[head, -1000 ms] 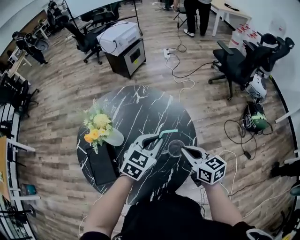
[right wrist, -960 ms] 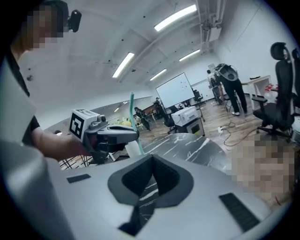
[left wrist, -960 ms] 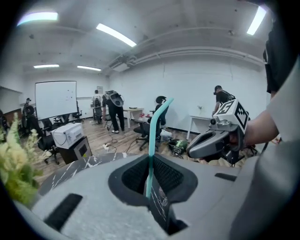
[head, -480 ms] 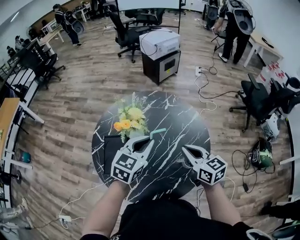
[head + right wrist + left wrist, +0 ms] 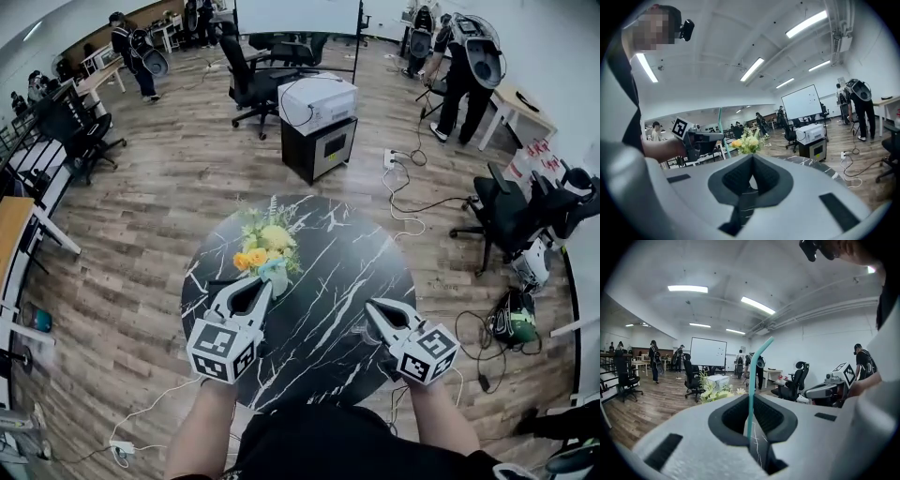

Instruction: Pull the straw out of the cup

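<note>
A teal bendy straw (image 5: 752, 390) stands upright between the jaws of my left gripper (image 5: 752, 398), which is shut on it. In the head view that gripper (image 5: 262, 284) hovers over the left part of the round black marble table (image 5: 328, 272), its tips by the flower bunch (image 5: 262, 242), with the straw's end (image 5: 273, 270) just past them. My right gripper (image 5: 373, 307) is over the table's right side, its jaws together with nothing gripped. The right gripper view shows the left gripper (image 5: 701, 138) with the straw (image 5: 721, 124) rising above it. I cannot make out the cup clearly.
A yellow and orange flower bunch (image 5: 712, 392) sits at the table's left. Beyond the table stand a printer on a dark cabinet (image 5: 319, 103) and office chairs (image 5: 502, 220). Cables (image 5: 403, 202) trail over the wooden floor at the right. People stand at the back.
My left gripper has carried the straw leftward and upward, from beside the cup toward the flowers. The right gripper has risen a little. The head view has tilted up, showing more of the room.
</note>
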